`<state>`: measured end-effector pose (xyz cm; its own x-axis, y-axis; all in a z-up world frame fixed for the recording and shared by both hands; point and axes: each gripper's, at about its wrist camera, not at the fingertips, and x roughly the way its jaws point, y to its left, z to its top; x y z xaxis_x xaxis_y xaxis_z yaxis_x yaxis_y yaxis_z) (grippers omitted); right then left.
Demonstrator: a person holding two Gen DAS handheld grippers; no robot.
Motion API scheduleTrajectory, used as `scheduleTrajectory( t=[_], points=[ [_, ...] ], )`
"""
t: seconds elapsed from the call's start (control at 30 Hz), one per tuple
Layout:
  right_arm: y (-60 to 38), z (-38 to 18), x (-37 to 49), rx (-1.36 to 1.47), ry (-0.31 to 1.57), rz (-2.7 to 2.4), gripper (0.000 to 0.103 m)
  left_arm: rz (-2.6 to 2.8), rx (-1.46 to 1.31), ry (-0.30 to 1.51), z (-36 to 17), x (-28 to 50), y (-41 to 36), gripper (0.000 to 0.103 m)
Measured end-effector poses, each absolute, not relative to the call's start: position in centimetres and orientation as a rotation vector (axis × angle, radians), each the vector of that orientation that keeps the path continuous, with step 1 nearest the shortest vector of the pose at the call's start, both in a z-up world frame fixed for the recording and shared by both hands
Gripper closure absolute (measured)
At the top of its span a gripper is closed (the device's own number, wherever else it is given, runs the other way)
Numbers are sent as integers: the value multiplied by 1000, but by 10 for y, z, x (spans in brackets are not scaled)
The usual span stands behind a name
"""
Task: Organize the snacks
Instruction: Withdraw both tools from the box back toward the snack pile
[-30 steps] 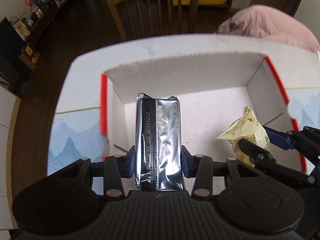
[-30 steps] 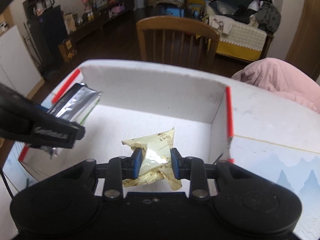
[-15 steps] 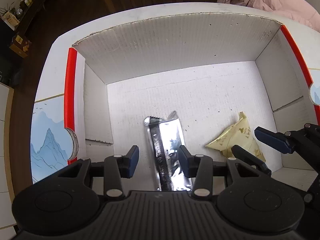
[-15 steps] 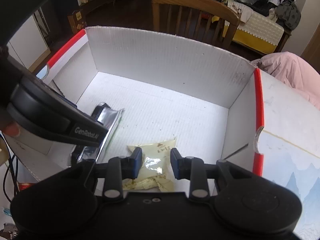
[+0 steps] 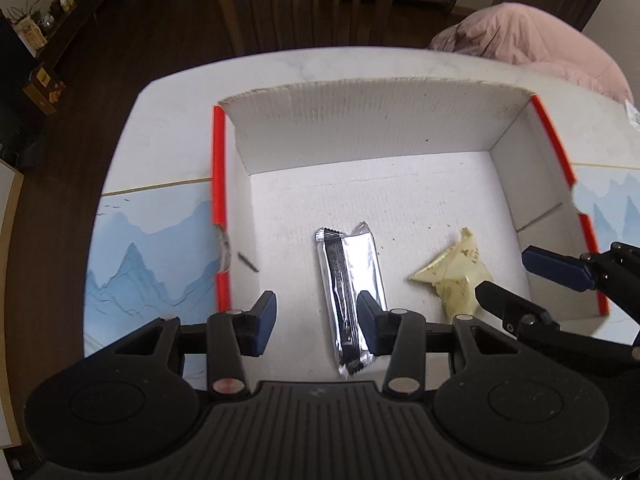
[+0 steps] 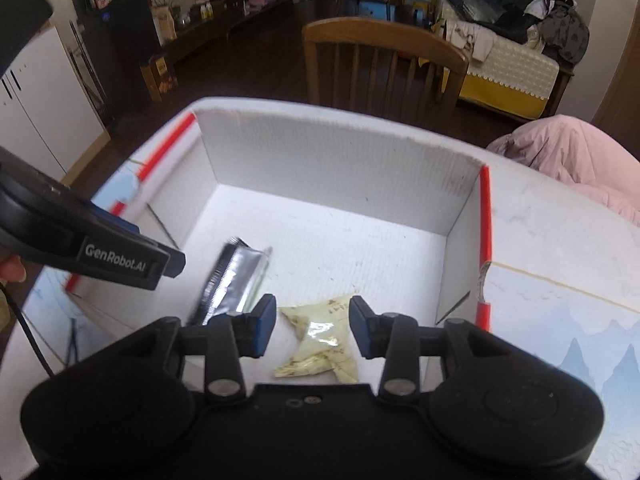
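A silver foil snack bar (image 5: 350,292) lies flat on the floor of a white cardboard box (image 5: 372,128) with red edges. My left gripper (image 5: 316,320) is open above the bar's near end and holds nothing. A crumpled yellow snack packet (image 5: 454,278) lies to the bar's right. In the right wrist view my right gripper (image 6: 312,326) is open above the yellow packet (image 6: 320,336), with the silver bar (image 6: 230,280) to its left. The right gripper also shows at the right edge of the left wrist view (image 5: 536,280).
The box (image 6: 332,164) sits on a white table (image 5: 168,120) with blue mountain-print mats (image 5: 148,264) on both sides. A wooden chair (image 6: 380,64) stands behind the table. A pink cushion (image 5: 528,44) lies at the far right.
Both grippers let go of their snacks inside the box, opened, and have since pulled back and up. The silver bar and yellow packet now lie on the box floor.
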<state>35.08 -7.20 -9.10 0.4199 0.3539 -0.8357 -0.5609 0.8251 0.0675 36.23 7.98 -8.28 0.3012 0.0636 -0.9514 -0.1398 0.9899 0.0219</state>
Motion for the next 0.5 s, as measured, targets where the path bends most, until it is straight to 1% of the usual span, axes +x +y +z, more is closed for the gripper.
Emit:
scheduleTrajectory(
  t=[0.23, 0.5],
  points=[
    [-77, -53, 322, -213, 923, 582, 58, 108, -72, 1187, -47, 324, 80, 60],
    [-81, -17, 279, -175, 861, 580, 50, 76, -82, 1120, -13, 277, 81, 60]
  ],
)
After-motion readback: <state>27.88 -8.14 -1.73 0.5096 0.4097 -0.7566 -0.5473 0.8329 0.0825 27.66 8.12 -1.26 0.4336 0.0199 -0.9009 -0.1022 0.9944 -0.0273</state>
